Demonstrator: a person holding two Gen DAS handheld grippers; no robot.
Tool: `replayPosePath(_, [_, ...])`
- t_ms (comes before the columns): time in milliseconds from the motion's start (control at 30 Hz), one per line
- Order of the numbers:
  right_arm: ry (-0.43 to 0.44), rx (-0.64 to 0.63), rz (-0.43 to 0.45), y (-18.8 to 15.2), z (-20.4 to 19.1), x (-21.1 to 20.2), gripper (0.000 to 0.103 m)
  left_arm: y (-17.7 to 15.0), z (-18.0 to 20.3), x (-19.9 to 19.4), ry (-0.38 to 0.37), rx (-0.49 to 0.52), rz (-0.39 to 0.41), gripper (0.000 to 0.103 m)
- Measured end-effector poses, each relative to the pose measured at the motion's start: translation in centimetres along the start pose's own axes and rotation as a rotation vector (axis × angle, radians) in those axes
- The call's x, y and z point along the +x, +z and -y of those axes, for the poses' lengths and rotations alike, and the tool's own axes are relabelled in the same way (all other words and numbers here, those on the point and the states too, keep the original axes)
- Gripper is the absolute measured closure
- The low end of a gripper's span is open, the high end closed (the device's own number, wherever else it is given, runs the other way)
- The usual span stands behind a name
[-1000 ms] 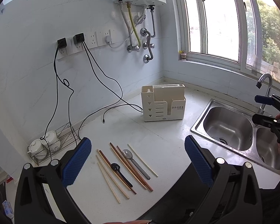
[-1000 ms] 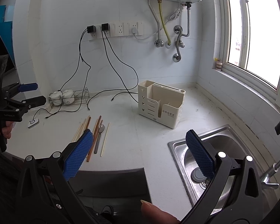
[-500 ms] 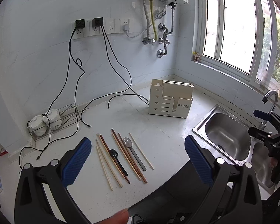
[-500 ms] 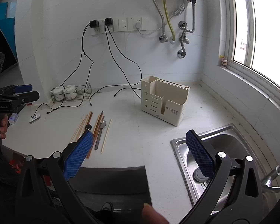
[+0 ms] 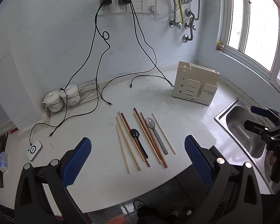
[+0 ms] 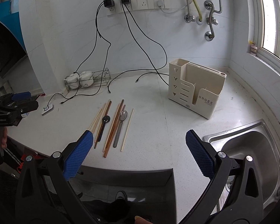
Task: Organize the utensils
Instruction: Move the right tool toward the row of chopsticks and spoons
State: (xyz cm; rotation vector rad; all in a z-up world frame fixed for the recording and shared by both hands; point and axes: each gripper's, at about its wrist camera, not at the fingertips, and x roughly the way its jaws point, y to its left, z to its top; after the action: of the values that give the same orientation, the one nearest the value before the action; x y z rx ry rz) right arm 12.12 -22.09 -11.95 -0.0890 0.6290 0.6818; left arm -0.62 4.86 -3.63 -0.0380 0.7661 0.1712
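Observation:
Several pale and dark wooden chopsticks lie side by side on the white counter near its front edge. Among them rest a black spoon and a grey-handled metal spoon. A cream utensil holder stands upright further back to the right. My left gripper hovers open just in front of the utensils, holding nothing. My right gripper is open too, above the counter edge between the utensils and the sink.
A steel sink is set into the counter on the right. Black cables trail from wall sockets across the back. A wire rack with white lidded pots stands at the left wall, and a small white device lies near it.
Both grippers have tilted downward and swung left, bringing the utensils closer and more central in each view. Nothing on the counter has moved; both stay open.

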Motion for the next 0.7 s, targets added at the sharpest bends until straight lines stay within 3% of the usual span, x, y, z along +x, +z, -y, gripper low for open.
replayPosePath(133, [0.005, 0.024, -0.042, 1.4, -0.6, 2.9, 0.008, 0.3, -1.8, 2.5, 0.014, -0.01, -0.056, 0.005])
replayPosePath(233, [0.04, 0.065, -0.079, 2.5, -1.0, 5.2, 0.008, 0.4, -4.2, 4.7, -0.027, -0.067, -0.094, 0.005])
replayPosePath(300, [0.03, 0.073, -0.099, 3.1, -1.3, 6.7, 0.008, 0.3, -5.7, 6.4, -0.054, -0.103, -0.126, 0.005])
replayPosePath(433, [0.028, 0.12, -0.171, 4.0, -1.7, 10.2, 0.008, -0.1, -8.0, 10.6, -0.023, -0.109, -0.214, 0.005])
replayPosePath(567, [-0.008, 0.145, -0.235, 4.5, -2.1, 13.7, 0.009, -0.6, -9.7, 14.3, -0.049, -0.124, -0.264, 0.005])
replayPosePath(700, [0.006, 0.152, -0.299, 4.4, -2.5, 17.8, 0.019, -1.1, -10.6, 17.2, -0.077, -0.135, -0.303, 0.005])
